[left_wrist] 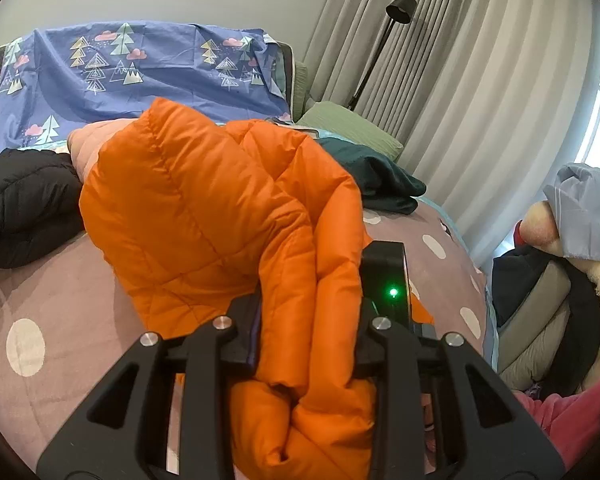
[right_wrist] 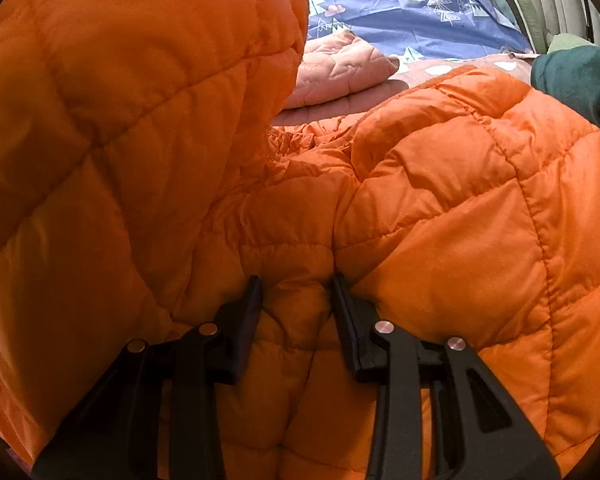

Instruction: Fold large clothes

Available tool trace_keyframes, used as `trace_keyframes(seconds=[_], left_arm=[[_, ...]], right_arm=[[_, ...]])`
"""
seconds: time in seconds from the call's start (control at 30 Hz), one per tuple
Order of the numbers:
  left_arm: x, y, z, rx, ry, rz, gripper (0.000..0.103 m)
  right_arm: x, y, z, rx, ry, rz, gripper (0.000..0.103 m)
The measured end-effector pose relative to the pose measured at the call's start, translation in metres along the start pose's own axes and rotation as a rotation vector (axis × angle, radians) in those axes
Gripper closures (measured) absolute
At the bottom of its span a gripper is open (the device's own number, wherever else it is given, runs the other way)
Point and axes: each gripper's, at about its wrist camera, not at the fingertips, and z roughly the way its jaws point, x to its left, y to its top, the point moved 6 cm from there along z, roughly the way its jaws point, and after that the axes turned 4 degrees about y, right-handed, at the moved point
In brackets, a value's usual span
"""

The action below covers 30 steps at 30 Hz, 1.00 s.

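Here, one puffy orange jacket [left_wrist: 204, 208], quilted in diamond panels of slick fabric, lies bunched on the dotted mauve bed [left_wrist: 60, 300]. Two black grippers grip it: the left gripper [left_wrist: 312, 304] is clamped on a thick fold, the right gripper [right_wrist: 296, 292] pinches a padded ridge. One black jacket [left_wrist: 24, 208], one teal garment [left_wrist: 384, 184] and one pink quilt [right_wrist: 340, 72] lie behind.

One orange quilted puffer jacket [left_wrist: 204, 208]. One black puffer jacket [left_wrist: 24, 208] at the left. One dark teal garment [left_wrist: 384, 180]. One folded pink quilted blanket [right_wrist: 340, 68]. One blue sheet printed with trees and clouds [left_wrist: 148, 68]. One green pillow [left_wrist: 352, 128]. One black floor lamp [left_wrist: 396, 12]. One plush toy [left_wrist: 548, 236]. Two grippers, left gripper [left_wrist: 310, 328] and right gripper [right_wrist: 296, 312], each with two black fingers.
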Motion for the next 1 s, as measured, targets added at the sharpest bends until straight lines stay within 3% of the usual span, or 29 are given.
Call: trace_keyframes(seconds=[0.37, 0.5, 0.57, 0.77, 0.93, 1.0], left_arm=[[0.002, -0.004, -0.004, -0.003, 0.003, -0.001, 0.072], [0.003, -0.002, -0.003, -0.001, 0.0, -0.007, 0.072], [-0.001, 0.002, 0.0, -0.001, -0.008, 0.008, 0.072], [-0.042, 0.01, 0.037, 0.05, -0.063, 0.113, 0.07], [-0.075, 0.008, 0.083, 0.139, -0.116, 0.181, 0.067], [-0.085, 0.007, 0.097, 0.17, -0.152, 0.188, 0.058]], right_arm=[[0.0, -0.004, -0.015, -0.002, 0.018, 0.032, 0.066], [0.003, -0.019, -0.055, -0.009, 0.128, 0.075, 0.066], [-0.001, -0.032, -0.06, 0.026, 0.122, 0.072, 0.066], [-0.018, -0.05, -0.05, 0.054, 0.056, 0.083, 0.072], [-0.036, -0.055, -0.094, -0.021, 0.038, 0.119, 0.073], [-0.051, -0.062, -0.124, -0.072, 0.03, 0.147, 0.072]])
